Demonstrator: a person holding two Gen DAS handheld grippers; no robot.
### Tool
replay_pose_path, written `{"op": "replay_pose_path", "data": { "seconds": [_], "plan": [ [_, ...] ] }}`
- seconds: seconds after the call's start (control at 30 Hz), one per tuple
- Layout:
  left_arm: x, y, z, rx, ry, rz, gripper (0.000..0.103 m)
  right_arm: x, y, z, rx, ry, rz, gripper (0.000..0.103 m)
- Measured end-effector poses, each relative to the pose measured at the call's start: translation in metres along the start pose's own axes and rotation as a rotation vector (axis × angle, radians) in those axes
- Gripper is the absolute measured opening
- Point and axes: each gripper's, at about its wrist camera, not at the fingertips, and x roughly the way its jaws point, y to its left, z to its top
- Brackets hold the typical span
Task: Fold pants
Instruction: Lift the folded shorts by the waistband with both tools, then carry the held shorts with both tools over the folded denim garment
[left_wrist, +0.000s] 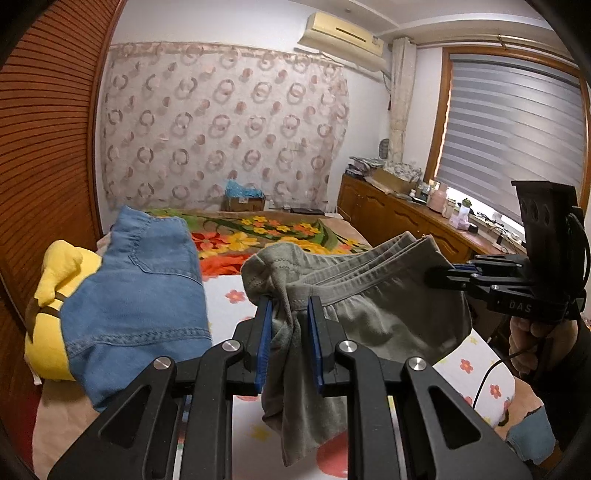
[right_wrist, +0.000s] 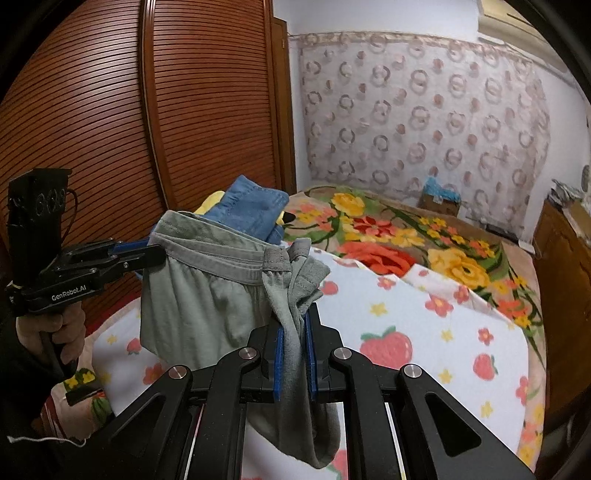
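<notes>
Both grippers' fingers, left (left_wrist: 290, 332) and right (right_wrist: 295, 347), clamped on grey-green pants (left_wrist: 388, 314) above bed (right_wrist: 424, 332).

the left gripper (left_wrist: 289, 332) is raised, its jaws pinched on grey cloth. the right gripper (right_wrist: 294, 347) is level with it, jaws likewise clamped. the right hand (left_wrist: 524, 338) and the left hand (right_wrist: 55, 328) grasp the handles below.
</notes>
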Motion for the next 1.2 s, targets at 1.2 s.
{"op": "replay_pose_path", "data": {
  "seconds": [1.2],
  "plan": [
    [0.021, 0.104, 0.023, -0.075, -0.073, 0.265, 0.020, 0.157, -0.028, 0.089, -0.260, -0.050, 0.143, 0.010]
  ]
}}
